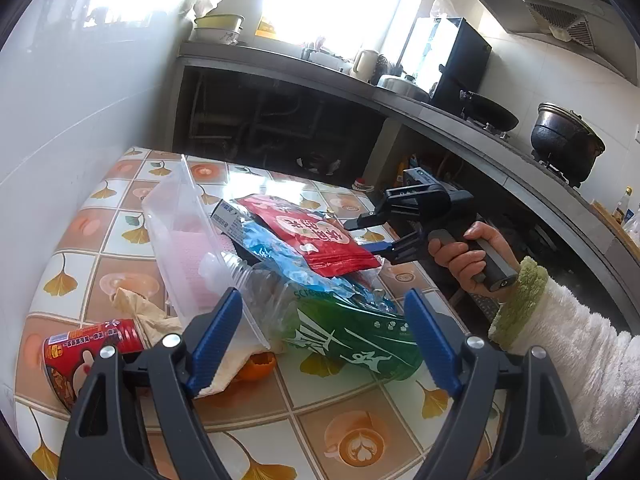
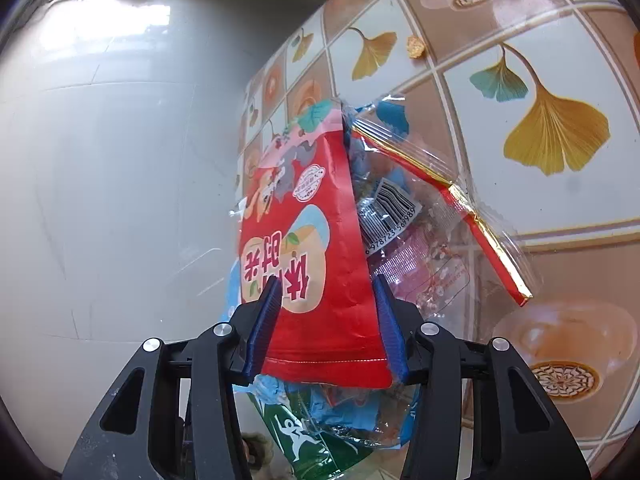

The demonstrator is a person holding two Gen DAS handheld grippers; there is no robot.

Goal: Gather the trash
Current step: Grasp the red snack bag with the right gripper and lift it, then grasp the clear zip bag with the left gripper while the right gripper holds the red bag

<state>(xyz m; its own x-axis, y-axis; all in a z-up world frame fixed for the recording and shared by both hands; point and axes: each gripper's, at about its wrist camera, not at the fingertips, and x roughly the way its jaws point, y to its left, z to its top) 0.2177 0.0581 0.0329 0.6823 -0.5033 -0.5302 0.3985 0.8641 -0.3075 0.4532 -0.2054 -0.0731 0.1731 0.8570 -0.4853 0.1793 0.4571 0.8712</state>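
Jaws of the left gripper (image 1: 323, 342) stand wide apart at the bottom of the left wrist view, holding nothing; between them, lower centre, lies a crushed plastic bottle (image 1: 320, 320) with a green label on the tiled table (image 1: 360, 432). At lower left a red can (image 1: 80, 354) lies on its side, with a crumpled tissue (image 1: 140, 312) and an orange peel (image 1: 256, 366) just right of it. Toward mid-frame a clear plastic box (image 1: 188, 236) tilts against blue wrappers (image 1: 280, 256). On top rests a red snack bag (image 1: 320, 240); the right gripper (image 1: 360, 236), centre right, is half open with its fingers either side of the bag's edge, not pressed on it. Kitchen counter (image 1: 440, 108) fills the upper right.
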